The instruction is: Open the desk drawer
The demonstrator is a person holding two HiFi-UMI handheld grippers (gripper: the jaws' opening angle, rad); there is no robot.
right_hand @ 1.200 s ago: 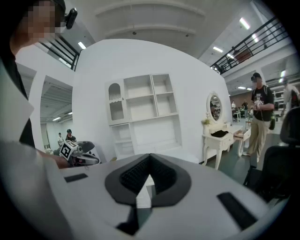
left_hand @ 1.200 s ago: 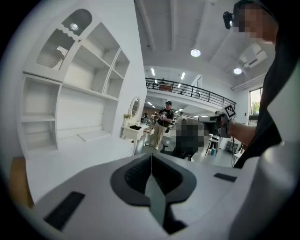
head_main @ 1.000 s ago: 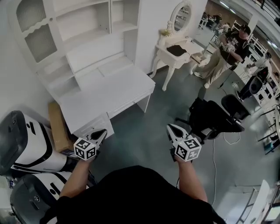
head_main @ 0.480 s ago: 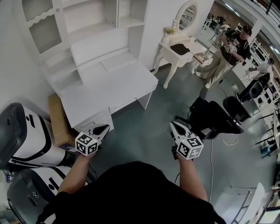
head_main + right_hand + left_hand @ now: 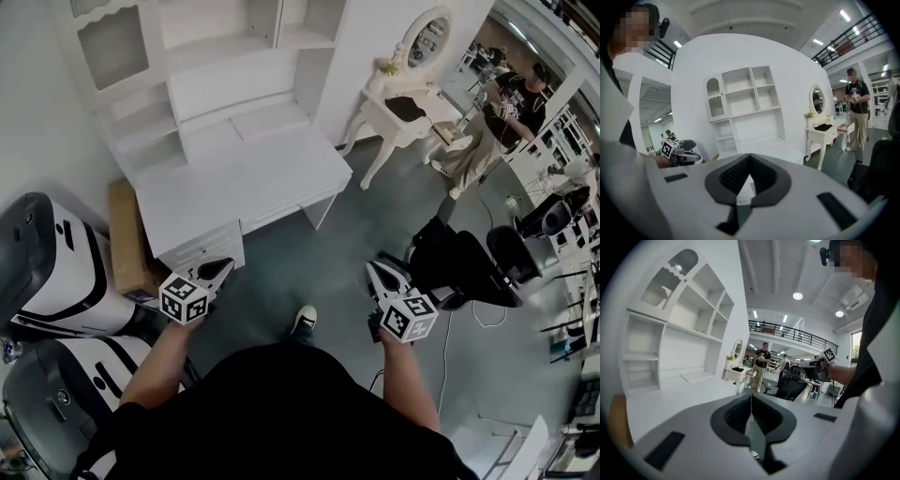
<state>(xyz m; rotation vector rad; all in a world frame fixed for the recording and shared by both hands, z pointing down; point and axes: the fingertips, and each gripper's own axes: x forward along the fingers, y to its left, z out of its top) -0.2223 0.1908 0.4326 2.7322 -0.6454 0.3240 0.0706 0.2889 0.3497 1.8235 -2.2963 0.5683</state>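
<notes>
The white desk (image 5: 246, 178) with its shelf hutch stands against the wall ahead, also seen in the right gripper view (image 5: 780, 151). Its drawer fronts (image 5: 200, 253) on the left pedestal are closed, as is the shallow drawer (image 5: 286, 211) under the top. My left gripper (image 5: 225, 265) hovers just in front of the pedestal, apart from it, jaws shut on nothing (image 5: 751, 397). My right gripper (image 5: 377, 269) is held over the floor to the right of the desk, shut and empty (image 5: 750, 155).
A cardboard box (image 5: 125, 251) leans left of the desk, beside white-and-black machines (image 5: 56, 281). A white vanity table (image 5: 405, 105) with an oval mirror stands to the right. A black office chair (image 5: 466, 261) is near my right gripper. A person (image 5: 495, 112) stands further back.
The desk has come closer and slid right in the head view. A shoe now shows on the floor between the grippers. Both grippers stay shut.
</notes>
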